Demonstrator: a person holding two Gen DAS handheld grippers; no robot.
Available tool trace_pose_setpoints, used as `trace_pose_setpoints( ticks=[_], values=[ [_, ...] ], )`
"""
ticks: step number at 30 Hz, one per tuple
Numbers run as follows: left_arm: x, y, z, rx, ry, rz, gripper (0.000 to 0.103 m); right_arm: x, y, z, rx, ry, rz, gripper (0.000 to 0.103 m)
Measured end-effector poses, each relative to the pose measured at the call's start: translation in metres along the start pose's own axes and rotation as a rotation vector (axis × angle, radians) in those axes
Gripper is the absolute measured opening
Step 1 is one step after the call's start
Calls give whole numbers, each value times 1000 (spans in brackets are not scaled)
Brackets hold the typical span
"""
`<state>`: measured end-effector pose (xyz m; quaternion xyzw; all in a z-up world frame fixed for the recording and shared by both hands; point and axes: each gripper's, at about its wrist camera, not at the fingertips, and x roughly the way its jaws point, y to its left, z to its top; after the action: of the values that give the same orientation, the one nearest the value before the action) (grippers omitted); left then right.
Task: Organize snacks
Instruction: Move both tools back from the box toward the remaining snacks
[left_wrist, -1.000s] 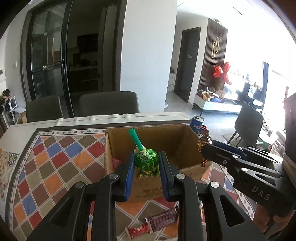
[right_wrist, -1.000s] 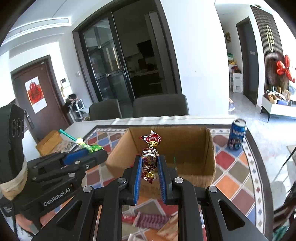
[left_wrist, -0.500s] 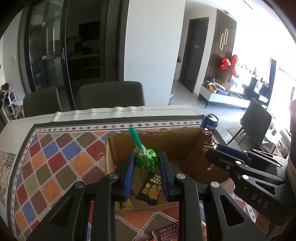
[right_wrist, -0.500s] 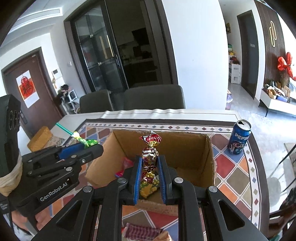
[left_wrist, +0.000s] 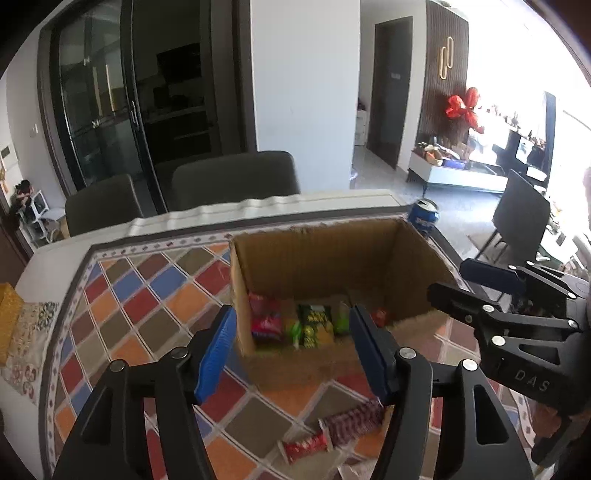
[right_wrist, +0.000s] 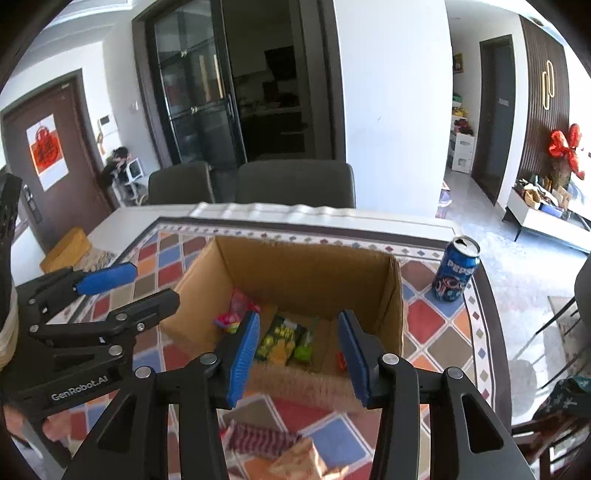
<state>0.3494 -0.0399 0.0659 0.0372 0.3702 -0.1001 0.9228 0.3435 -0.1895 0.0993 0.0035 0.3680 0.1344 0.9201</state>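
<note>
A table (left_wrist: 55, 254) is covered by a cloth (left_wrist: 147, 306) of coloured diamonds. An open cardboard box (left_wrist: 321, 266) stands on the cloth near the far edge, with two dark chairs (left_wrist: 236, 177) behind the table. A blue can (right_wrist: 456, 269) stands upright on the cloth just beside the box's right wall, apart from it.

The left gripper (left_wrist: 291, 347) is angled downward over the near rim of the box. Its jaws have just been opening and are set well apart; nothing is held between the blue pads (left_wrist: 216, 354). The right gripper (right_wrist: 299, 350) is angled downward in the same manner, beside the left one and to its right. Its jaws have likewise just been opening, stand apart, and grip nothing. Each gripper is seen in the other's view, extended toward the box at about the same height.

The snacks lie on the box floor. In the left wrist view, a red packet (left_wrist: 266, 323) is seen at the left, a dark green packet with yellow print (left_wrist: 314, 326) in the middle, a green sweet (left_wrist: 293, 328) between these two, and a small red item (left_wrist: 380, 316) at the right. In the right wrist view a pink packet (right_wrist: 236, 310) is seen against the left wall.

On the cloth in front of the box, outside it, lie a striped maroon wrapper (left_wrist: 354, 417) and a small red wrapper (left_wrist: 306, 445), close together. A tan packet (right_wrist: 299, 459) is seen near them in the right wrist view.
</note>
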Motion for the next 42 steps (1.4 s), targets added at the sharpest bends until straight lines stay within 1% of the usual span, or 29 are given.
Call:
trace_pose_setpoints(
  ticks=[1,2,6,12,14,17,19,25,29,34,38,40,42],
  values=[
    [-3,-3,-5,-2,4,-6,64,-5,0,-5,-4,4,0,51],
    [-6,-5,-10,-2,8,-9,64,-6,-1,-7,-6,4,-1,52],
    [-15,-17,-30,-5,20,-35,66,-20,2,-26,-38,18,0,52],
    [-28,-39,-59,32,31,-71,68,-38,-1,-59,-47,30,4,52],
    [-29,-45,-70,44,41,-78,71,-43,-3,-71,-44,30,3,52],
    [-27,-53,-87,48,72,-86,71,-45,-5,-85,-37,47,5,53],
    [-23,-56,-96,38,100,-93,71,-45,-9,-94,-38,61,1,56],
    [-1,-64,-125,2,205,-108,71,-32,-14,-116,-84,146,10,56],
    [16,-67,-142,-21,275,-106,72,-17,-11,-131,-150,219,26,56],
    [33,-72,-158,-35,333,-108,72,1,-8,-146,-254,299,33,56],
    [46,-76,-166,-59,381,-135,72,15,-11,-157,-317,363,79,56],
    [51,-78,-169,-65,396,-134,72,21,-13,-159,-329,385,102,56],
    [56,-79,-171,-75,406,-122,72,27,-15,-160,-338,397,105,56]
  ],
)
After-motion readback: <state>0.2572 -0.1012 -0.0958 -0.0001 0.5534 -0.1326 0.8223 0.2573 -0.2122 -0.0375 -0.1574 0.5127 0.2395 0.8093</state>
